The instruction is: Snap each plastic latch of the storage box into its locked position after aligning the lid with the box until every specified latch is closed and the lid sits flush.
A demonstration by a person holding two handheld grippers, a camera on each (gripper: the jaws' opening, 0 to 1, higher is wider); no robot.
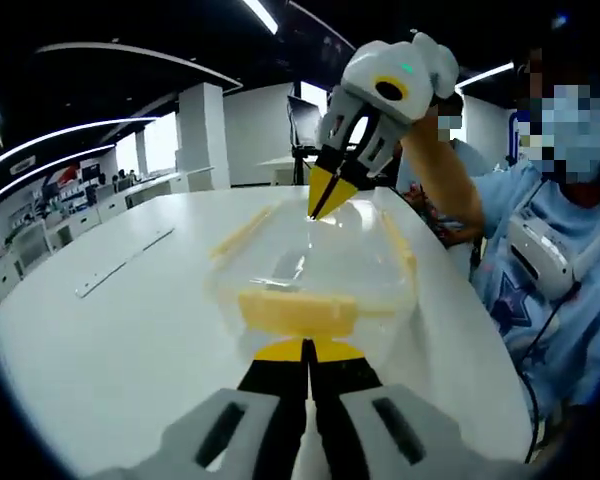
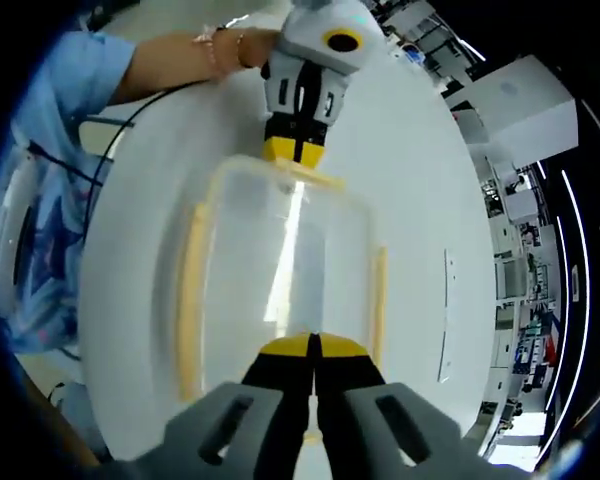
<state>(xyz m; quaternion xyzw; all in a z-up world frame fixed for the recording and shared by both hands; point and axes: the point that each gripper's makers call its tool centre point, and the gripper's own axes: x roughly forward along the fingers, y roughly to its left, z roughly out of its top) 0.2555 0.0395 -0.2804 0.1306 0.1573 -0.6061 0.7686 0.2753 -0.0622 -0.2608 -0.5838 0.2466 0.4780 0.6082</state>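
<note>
Left gripper view:
Box position: a clear storage box (image 1: 315,265) is set on the white bench (image 1: 100,330), long axis running away from the left hand-held gripper (image 1: 307,350).
Left jaws: pressed together, touching the near yellow latch (image 1: 298,310).
Far end: the right hand-held gripper (image 1: 325,200) is seen tips-down on the lid.

Right gripper view:
Right jaws: closed, at the near short edge (image 2: 310,345).
Side latches: long matte yellow strips (image 2: 190,300) are seen along smooth glossy plastic.

Clear box (image 2: 280,270), seemingly pale-yellow latches (image 1: 298,310)
</note>
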